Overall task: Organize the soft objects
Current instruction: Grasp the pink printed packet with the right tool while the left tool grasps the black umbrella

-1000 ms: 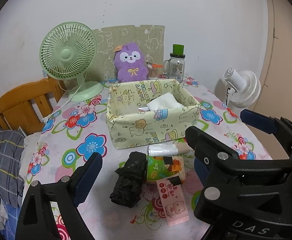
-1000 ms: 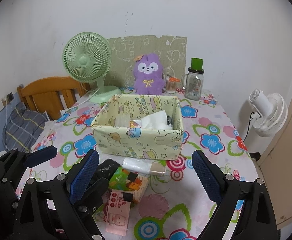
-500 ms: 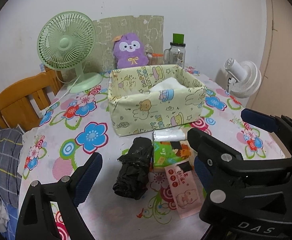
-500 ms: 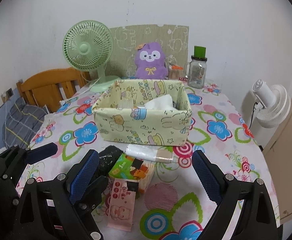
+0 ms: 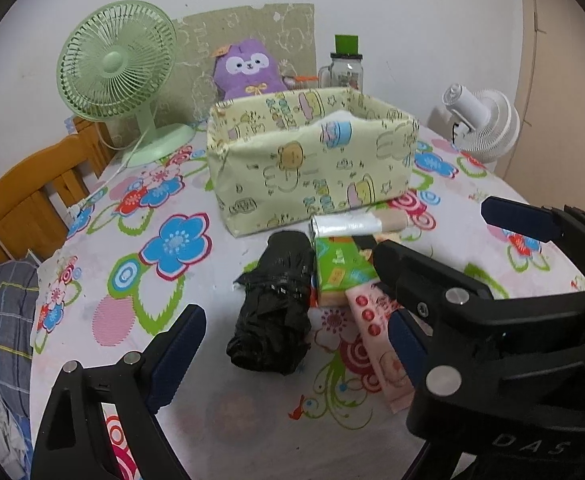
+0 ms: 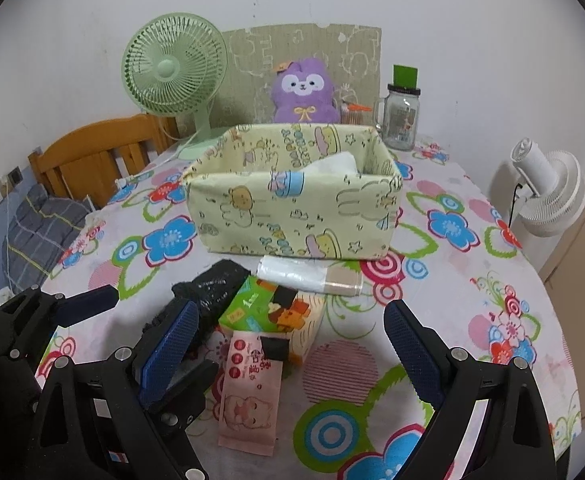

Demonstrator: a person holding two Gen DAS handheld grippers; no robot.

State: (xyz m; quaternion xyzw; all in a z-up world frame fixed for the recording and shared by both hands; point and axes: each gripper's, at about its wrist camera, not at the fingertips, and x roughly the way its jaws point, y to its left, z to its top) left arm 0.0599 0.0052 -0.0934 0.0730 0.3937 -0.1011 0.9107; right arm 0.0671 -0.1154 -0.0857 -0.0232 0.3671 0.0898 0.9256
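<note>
1. The left hand-held gripper (image 5: 292,340) is held wide open above the desk (image 5: 220,408), with nothing between its blue pads; a crumpled black plastic bag roll (image 5: 276,304) lies on the desk between the fingers.
2. The right hand-held gripper (image 6: 292,340) is likewise spread wide and holds nothing; a pink wet-wipe packet (image 6: 252,384) lies flat between its fingers.
3. A green tissue pack (image 6: 276,316) is seen touching the far end of the pink packet, just beside the black roll.
4. A white bag roll (image 6: 308,276) with a tan core is laid crosswise just beyond the green pack, close against the front wall of the yellow fabric storage box (image 6: 292,216).
5. White tissue (image 6: 332,162) is seen inside the box.
6. Behind the box, a purple plush toy (image 6: 304,94), a green desk fan (image 6: 174,72) and a glass jar (image 6: 402,116) are stood near the wall.
</note>
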